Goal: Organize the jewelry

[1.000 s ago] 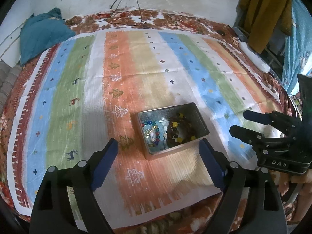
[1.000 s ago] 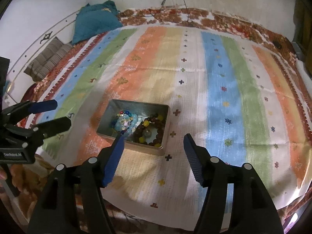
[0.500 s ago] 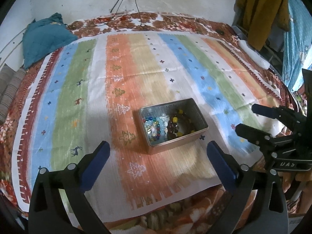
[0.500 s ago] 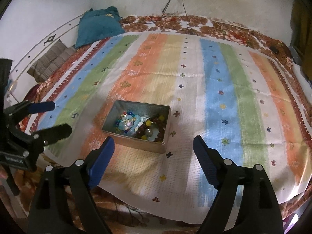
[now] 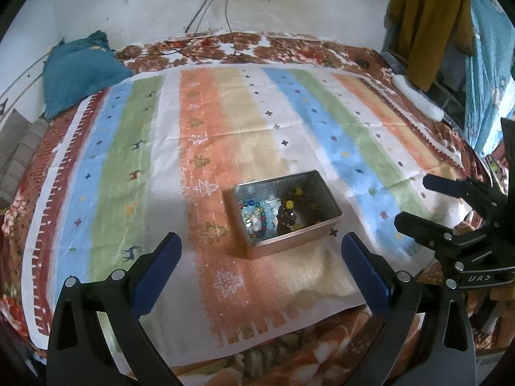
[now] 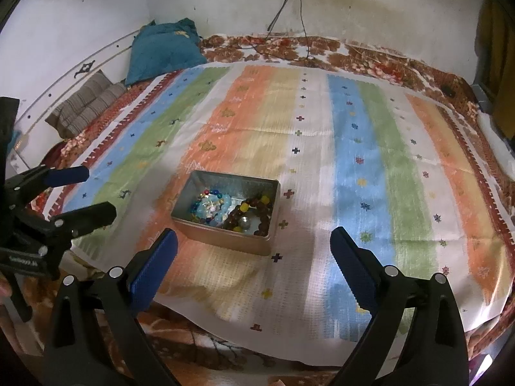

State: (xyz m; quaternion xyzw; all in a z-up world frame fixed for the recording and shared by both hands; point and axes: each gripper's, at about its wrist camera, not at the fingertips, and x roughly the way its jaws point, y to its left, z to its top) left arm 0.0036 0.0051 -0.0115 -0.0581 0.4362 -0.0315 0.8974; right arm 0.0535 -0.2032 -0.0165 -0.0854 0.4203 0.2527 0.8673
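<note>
The left gripper [image 5: 260, 254], a black two-finger clamp with blue pads, stands with its jaws spread wide and holds nothing; it hangs above the near edge of the bed, short of the container. The right gripper [image 6: 252, 254], of the same build, is likewise wide apart and empty, and sits at a similar stand-off. Each tool appears at the margin of the other's view, beside and well apart from the container. Ahead of both lies the rectangular silver metal tin [image 5: 286, 244], open-topped, resting on the striped multicolour woven mat [image 5: 128, 160] that covers a brown floral bedspread [image 6: 370, 54]. Inside the tin, a light-blue and multicolour bead bracelet [image 6: 210, 207] occupies one side, and a dark brown bead bracelet with yellow beads [image 6: 254, 210] occupies the other; the two touch or nearly touch at the middle. A small round silvery item [image 6: 245, 222] lies within the dark loop. No jewellery is visible loose on the mat, so the sorting appears largely done; whether a lid is to be fitted or further pieces remain cannot be judged. The tin's near wall hides part of its floor in both views, individual beads are blurred, and the nature of the silvery item cannot be determined. A teal cushion [image 5: 80, 70] lies at the far corner of the bed.
</note>
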